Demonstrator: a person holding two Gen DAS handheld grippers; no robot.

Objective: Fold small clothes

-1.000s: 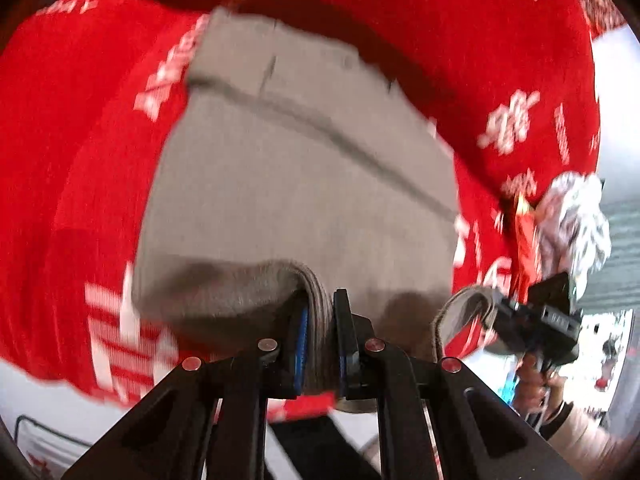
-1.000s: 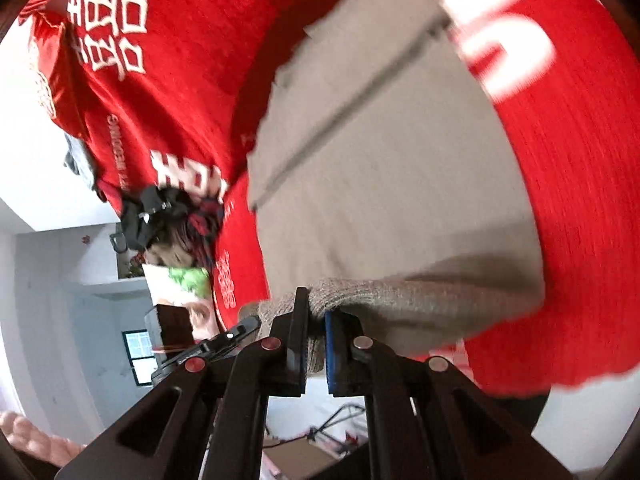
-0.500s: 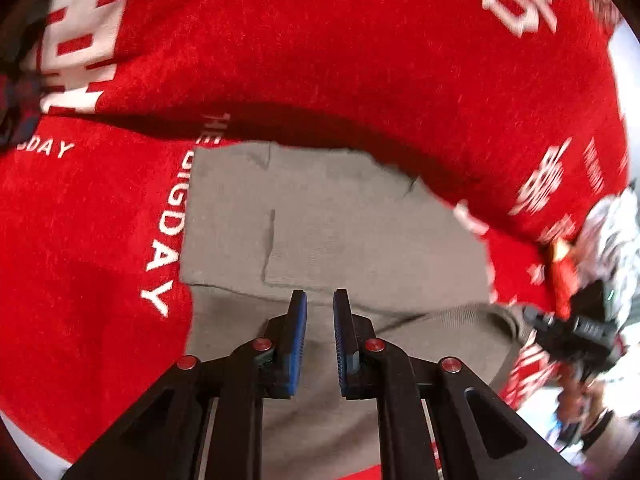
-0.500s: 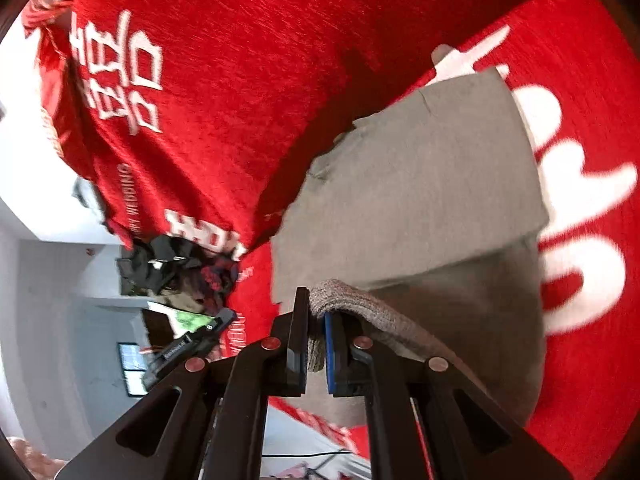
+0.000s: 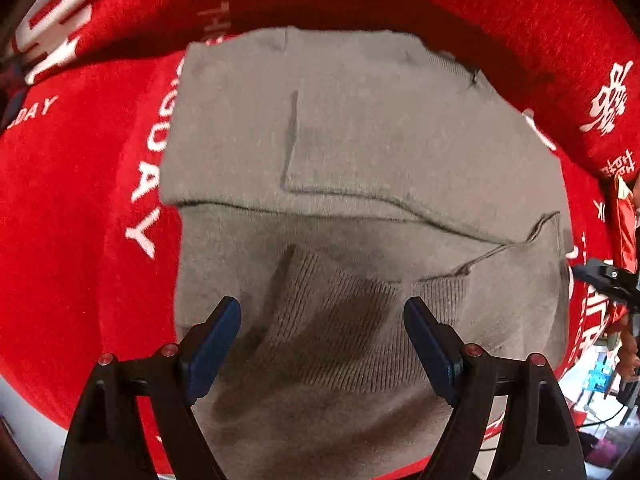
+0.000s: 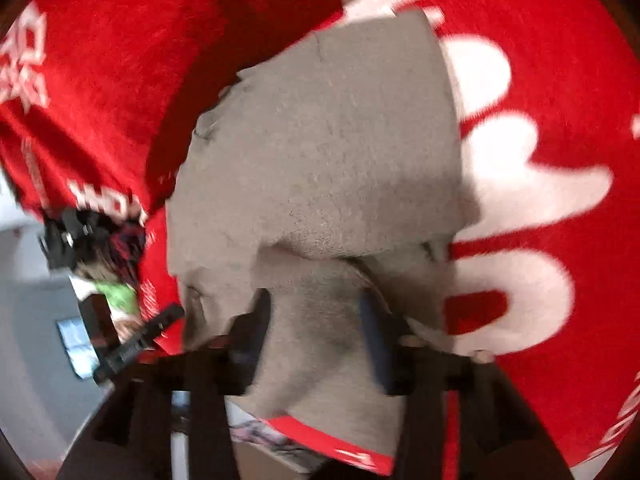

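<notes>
Both the left hand-held gripper [image 5: 322, 342] and right hand-held gripper [image 6: 316, 332] hang released over the folded grey garment [image 5: 360, 152].

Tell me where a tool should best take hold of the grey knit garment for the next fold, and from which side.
Probably the ribbed edge of the grey knit garment, approached from the near side. It lies between the open left tool fingers, nearest them, and its thick rib gives a firm bite. The far layer lies flat on the red cloth.
</notes>
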